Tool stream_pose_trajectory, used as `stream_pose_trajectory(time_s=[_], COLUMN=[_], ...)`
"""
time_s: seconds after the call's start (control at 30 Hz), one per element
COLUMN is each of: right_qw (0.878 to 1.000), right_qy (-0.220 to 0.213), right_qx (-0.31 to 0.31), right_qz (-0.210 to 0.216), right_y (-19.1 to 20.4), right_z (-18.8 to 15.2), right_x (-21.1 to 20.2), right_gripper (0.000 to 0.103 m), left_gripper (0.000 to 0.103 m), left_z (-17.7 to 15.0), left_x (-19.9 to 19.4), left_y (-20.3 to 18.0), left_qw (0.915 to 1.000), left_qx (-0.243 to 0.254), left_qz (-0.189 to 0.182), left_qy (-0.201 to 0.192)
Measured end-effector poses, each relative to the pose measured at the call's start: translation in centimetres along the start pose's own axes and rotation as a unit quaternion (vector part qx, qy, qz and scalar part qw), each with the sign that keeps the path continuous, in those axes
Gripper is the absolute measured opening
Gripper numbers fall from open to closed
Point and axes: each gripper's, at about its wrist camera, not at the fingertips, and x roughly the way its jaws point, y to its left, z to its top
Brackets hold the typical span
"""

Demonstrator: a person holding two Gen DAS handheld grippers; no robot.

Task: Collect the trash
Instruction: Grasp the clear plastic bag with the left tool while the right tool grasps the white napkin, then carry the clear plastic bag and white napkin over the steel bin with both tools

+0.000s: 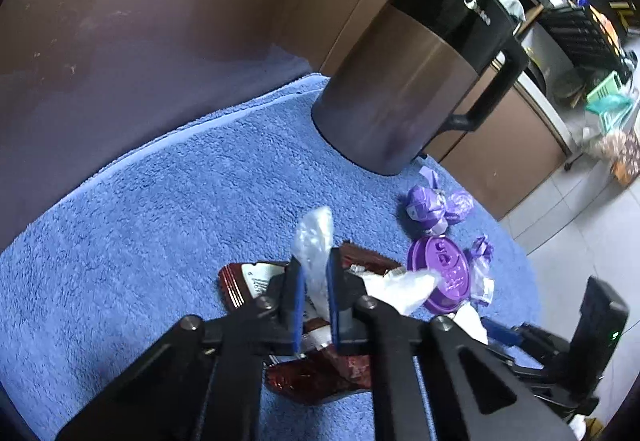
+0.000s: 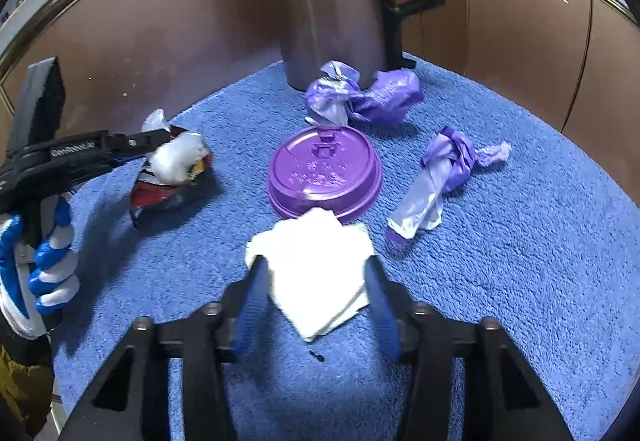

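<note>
A: Item one, left gripper (image 1: 316, 281)?
B: Clamped on a clear plastic wrapper (image 1: 314, 237), above the red snack packet (image 1: 320, 369).
A: Right gripper (image 2: 316, 281)?
B: Jaws spread, straddling the white napkin (image 2: 316, 269) beside the purple cup lid (image 2: 324, 173). Likely next: close on the napkin.
A: Setting?
B: Blue towel (image 2: 520, 261) over a round table; steel kettle (image 1: 404, 81) at back; crumpled purple wrappers (image 2: 364, 97); brown cabinets (image 2: 160, 21) behind.

clear plastic scrap (image 1: 314, 241) crumpled, upright | white napkin (image 2: 316, 265) folded, against purple lid (image 2: 324, 171)
</note>
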Motion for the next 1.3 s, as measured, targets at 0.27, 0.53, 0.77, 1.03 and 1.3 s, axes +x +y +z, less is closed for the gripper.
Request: stream_pose_trajectory(time_s=[0.27,0.53,0.77,1.03,1.3], right_qw=[1.000,0.998,0.995,0.990,0.982], right_qy=[-0.020,-0.062,-0.099,-0.131,-0.164], right_qx=[0.002,0.002,0.006,0.024,0.055], right_qz=[-0.004,-0.013,-0.028,-0.051,-0.078], right_y=[0.0,0.6,1.5,0.6,-2.2], right_z=[-0.2,-1.0,-2.9,-6.6,-10.4], right_x=[-1.8,-7.7,-13.9,-19.6,-25.2], right_gripper=[0.010,0.010,0.010,0.010,0.010], left_gripper=[0.006,0.006,0.006,0.006,0.006], left_z=[-0.2,-1.2,-3.0,-6.3,-8.3], left_x=[-2.8,-8.2,-13.0,-16.8,-19.1], left_y=[-0.8,-2.9,-5.0,-9.2,-14.4], left_qw=[0.9996,0.9986,0.9976,0.9960,0.9919], left_qx=[-0.015,-0.005,0.017,0.062,0.102], left_qz=[-0.013,-0.024,-0.019,-0.017,-0.035], left_qy=[-0.019,-0.046,-0.064,-0.063,-0.067])
